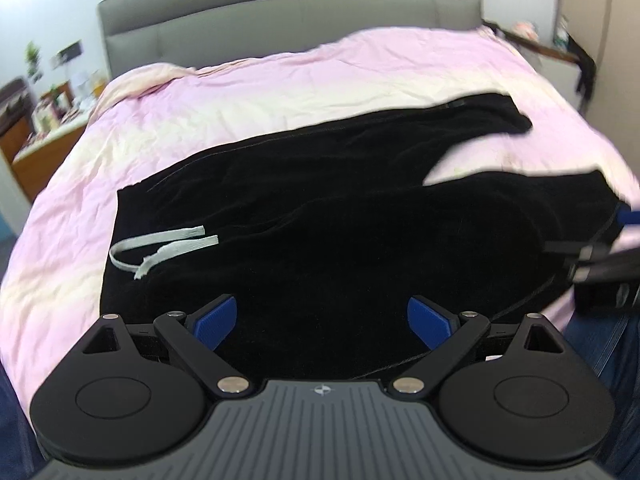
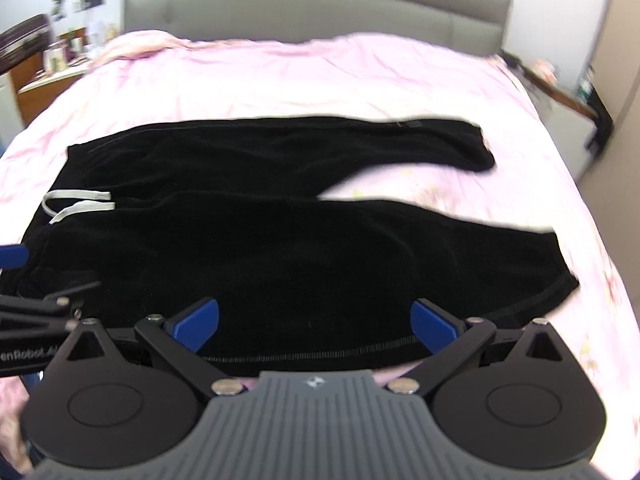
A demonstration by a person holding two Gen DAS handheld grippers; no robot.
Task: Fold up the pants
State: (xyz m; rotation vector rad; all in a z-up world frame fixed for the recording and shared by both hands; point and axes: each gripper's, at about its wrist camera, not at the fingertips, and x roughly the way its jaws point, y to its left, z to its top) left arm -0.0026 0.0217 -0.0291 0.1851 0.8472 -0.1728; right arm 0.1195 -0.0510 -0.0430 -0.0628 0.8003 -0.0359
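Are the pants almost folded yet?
Not yet. The black pants are spread flat on the pink bedspread, legs apart, with no fold made. The left gripper and right gripper hover open at the near edge, holding nothing. All the folding is left.

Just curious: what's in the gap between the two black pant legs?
Only bare pink bedsheet shows between the far leg and the near leg of the black pants; the right wrist view shows it best.

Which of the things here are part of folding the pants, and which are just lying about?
For the job: black pants, white drawstring, left gripper and right gripper, both open.

Just there: pink bedspread, grey headboard, cluttered side table.
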